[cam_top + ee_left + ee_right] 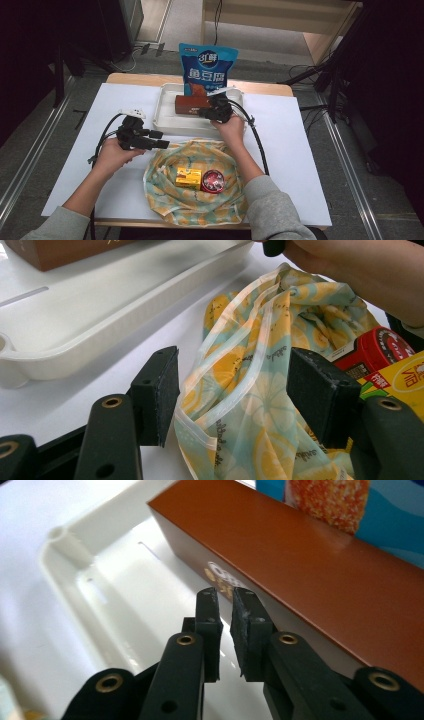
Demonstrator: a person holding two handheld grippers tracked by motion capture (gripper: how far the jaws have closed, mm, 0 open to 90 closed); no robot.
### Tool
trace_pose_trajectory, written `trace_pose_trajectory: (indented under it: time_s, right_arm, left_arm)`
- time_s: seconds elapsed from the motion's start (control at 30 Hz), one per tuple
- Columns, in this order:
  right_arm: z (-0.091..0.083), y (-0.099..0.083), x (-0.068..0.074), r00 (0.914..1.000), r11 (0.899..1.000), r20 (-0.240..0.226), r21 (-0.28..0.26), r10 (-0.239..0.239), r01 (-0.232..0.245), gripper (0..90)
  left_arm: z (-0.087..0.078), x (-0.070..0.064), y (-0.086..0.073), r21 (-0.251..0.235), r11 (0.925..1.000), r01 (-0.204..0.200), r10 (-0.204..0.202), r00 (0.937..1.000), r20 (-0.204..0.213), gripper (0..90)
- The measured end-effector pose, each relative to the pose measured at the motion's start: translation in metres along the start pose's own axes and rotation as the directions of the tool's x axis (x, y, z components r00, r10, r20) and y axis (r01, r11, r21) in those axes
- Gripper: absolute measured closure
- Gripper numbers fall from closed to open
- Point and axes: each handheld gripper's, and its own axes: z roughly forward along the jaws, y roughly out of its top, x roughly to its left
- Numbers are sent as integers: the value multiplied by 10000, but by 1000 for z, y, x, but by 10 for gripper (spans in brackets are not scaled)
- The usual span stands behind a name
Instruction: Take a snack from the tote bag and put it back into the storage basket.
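I hold my left gripper [232, 400] wide astride the rim of the lemon-print fabric bag [260, 390] on the white table; my right gripper [226, 625], nearly closed and empty, sits beside the brown rectangular box [320, 575] in the white plastic tray [95, 575]; I judge the next move is widening and grasping the box.

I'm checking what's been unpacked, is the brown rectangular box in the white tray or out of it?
In: the brown rectangular box lies inside the white plastic tray, in front of the blue snack bag.
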Motion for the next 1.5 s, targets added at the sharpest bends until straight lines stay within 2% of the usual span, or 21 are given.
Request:
trace_pose_trajectory:
  time_s: [0.17,0.3,0.4,0.53,0.83,0.97,1.5]
  right_arm:
    - [-14,-1,8,9984,9997,-516,-161,-217,209,744]
    - [-27,-3,16,9966,9987,-724,-372,-383,357,690]
    - [-37,-4,21,9959,9990,-830,-311,-360,335,664]
    - [-50,-8,26,9945,9982,-994,-532,-337,285,633]
    - [-67,-21,36,9916,9977,-1201,-531,-476,415,563]
    - [-73,-27,40,9918,9970,-1125,-531,-614,557,552]
    - [-96,-46,42,9907,9957,-1193,-725,-659,575,508]
  left_arm:
    - [1,-5,0,158,9998,-99,98,9999,61,383]
    - [1,-10,-1,190,9997,-139,137,9998,114,382]
    - [0,-13,-2,211,9995,-255,253,9996,88,382]
    - [-2,-17,-3,150,9994,-300,298,9995,129,382]
    - [-3,-26,-6,149,9987,-496,494,9987,142,382]
    - [-4,-30,-8,137,9982,-588,586,9982,133,382]
    - [-8,-40,-8,30,9968,-795,794,9967,175,387]
